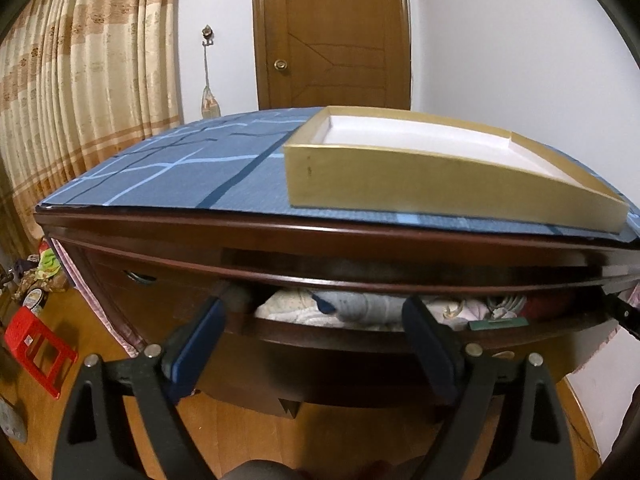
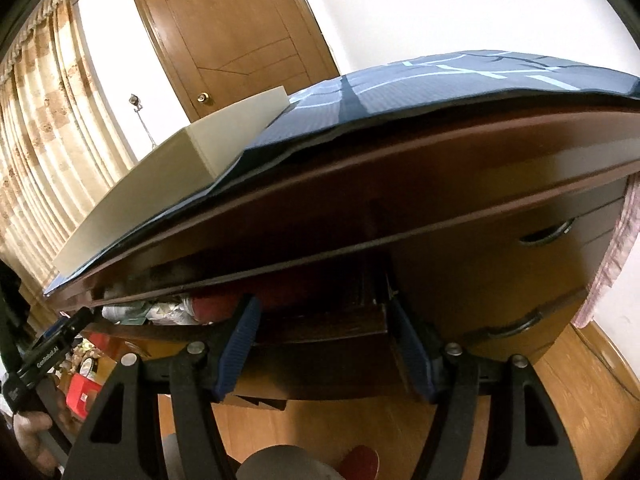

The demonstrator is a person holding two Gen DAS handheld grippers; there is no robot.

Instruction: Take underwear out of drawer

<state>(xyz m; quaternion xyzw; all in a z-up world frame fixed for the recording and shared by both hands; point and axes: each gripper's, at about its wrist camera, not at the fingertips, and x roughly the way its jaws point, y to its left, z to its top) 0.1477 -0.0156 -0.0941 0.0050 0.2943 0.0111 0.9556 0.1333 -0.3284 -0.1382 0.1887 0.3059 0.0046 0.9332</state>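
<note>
Two hand-held grippers face a dark wooden dresser [image 1: 168, 320] whose top drawer [image 1: 320, 332] stands partly pulled out. The left hand-held gripper [image 1: 316, 316] has its blue-padded jaws spread wide in front of the drawer's opening, nothing between them. The right hand-held gripper [image 2: 324, 316] also holds its jaws apart and empty, near the drawer's right end. Folded underwear [image 1: 348, 306] in pale and grey fabrics lies packed inside the drawer, beside a dark red bundle [image 2: 218, 306]. A shallow gold-sided box [image 1: 440, 184] with a white inside sits on the blue patterned cloth [image 1: 180, 172] covering the dresser top. A wooden door [image 1: 332, 36] and striped curtains [image 1: 80, 80] stand behind.
</note>
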